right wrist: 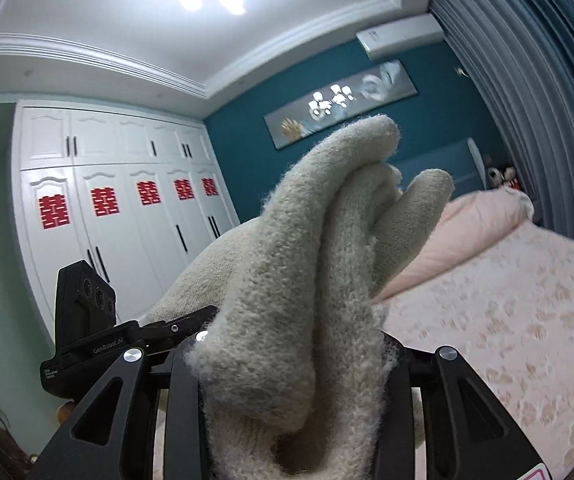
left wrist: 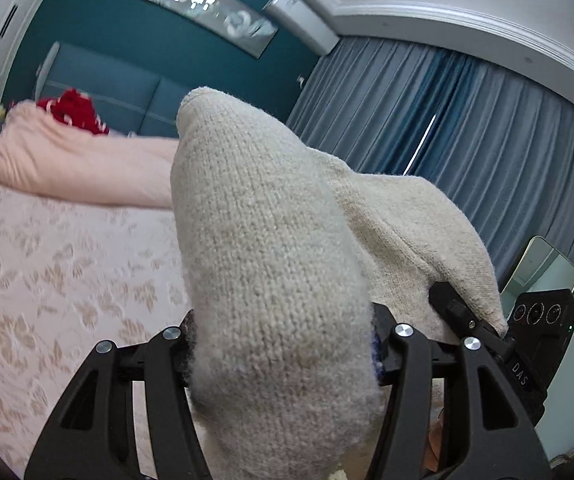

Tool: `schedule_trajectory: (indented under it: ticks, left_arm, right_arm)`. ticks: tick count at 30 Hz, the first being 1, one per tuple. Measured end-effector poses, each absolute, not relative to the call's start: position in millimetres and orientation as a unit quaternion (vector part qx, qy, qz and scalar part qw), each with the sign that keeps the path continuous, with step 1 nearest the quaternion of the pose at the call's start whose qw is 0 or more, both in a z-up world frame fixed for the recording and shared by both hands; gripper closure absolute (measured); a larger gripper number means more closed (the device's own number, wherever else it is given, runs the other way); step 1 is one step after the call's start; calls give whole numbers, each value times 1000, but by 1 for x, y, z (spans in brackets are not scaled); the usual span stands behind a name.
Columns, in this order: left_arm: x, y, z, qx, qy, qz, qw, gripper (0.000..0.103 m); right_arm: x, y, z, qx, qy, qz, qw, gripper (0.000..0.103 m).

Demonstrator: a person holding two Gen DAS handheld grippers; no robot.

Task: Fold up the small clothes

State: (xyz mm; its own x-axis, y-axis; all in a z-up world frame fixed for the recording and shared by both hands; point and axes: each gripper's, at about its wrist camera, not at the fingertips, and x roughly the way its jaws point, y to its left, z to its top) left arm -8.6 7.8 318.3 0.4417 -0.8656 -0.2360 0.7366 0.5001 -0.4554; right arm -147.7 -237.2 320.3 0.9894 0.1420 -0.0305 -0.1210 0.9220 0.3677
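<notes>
A cream knitted garment (left wrist: 271,264) is held up in the air between both grippers. My left gripper (left wrist: 283,360) is shut on one bunched end of it, and the knit hides the fingertips. In the left wrist view the other gripper (left wrist: 483,332) grips the garment's far corner at the right. My right gripper (right wrist: 299,372) is shut on thick folds of the same garment (right wrist: 319,264), which rise up and block the middle of the view. The left gripper (right wrist: 99,344) shows at the left of the right wrist view, holding the cloth.
A bed with a pink flowered cover (left wrist: 47,280) lies below, also seen in the right wrist view (right wrist: 519,304). A pink pillow (left wrist: 79,164) and a red item (left wrist: 75,112) lie at its head. Grey curtains (left wrist: 447,128), a white wardrobe (right wrist: 119,208), a mirror (left wrist: 543,268).
</notes>
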Motion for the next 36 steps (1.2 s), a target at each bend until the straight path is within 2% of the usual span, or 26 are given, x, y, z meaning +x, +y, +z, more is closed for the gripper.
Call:
schedule_trajectory:
  ticks: [5,10,11,13,14,15,17,19,20,23,24,26,28,31,35,36]
  left_arm:
    - [-9,57,359,-137,142,-471,860,45]
    - [23,87,341,-132,151,-443,874,41]
    - [34,92,327,-135,165,-437,874,40]
    - [60,96,282,-132,208,-415,876,35]
    - [73,98,252,-137,238,-400,874,26]
    - [88,101,215,-139,272,-383,872,18]
    - [109,109,134,-142,356,-315,868,18]
    - [114,121,58,-141,445,-241,851,22]
    - [110,128,33,-143,466,-228,843,24]
    - [96,144,6,-145,473,-209,844,22]
    - [98,146,7,-149,471,-208,845,16]
    - [114,144,8,-161,466,-206,845,10]
    - [136,139,7,-172,473,-199,841,7]
    - [169,130,-28,-210,518,-191,807,6]
    - [199,117,-81,-233,586,-168,757,7]
    - [202,113,-90,-232,596,-166,751,15]
  right_arm:
    - [-130,-208,351,168,-22,122,978,68]
    - [-92,-185,328,188,10,140,972,65]
    - [-78,-183,312,197,28,136,971,63]
    - [-55,-173,274,219,75,129,964,53]
    - [-38,-168,245,226,107,123,960,45]
    - [-21,-167,208,232,150,109,955,45]
    - [6,-167,127,232,251,48,938,45]
    - [13,-171,51,227,358,-8,906,45]
    - [8,-174,23,231,390,-17,891,45]
    - [-4,-186,-16,258,421,-19,869,45]
    - [-1,-188,-23,261,428,-21,865,44]
    - [18,-190,-30,266,435,-23,860,33]
    - [42,-193,-34,278,436,-19,856,29]
    - [82,-195,-51,300,456,-7,838,24]
    - [124,-192,-96,320,510,-4,798,25]
    - [130,-193,-109,344,525,2,779,27]
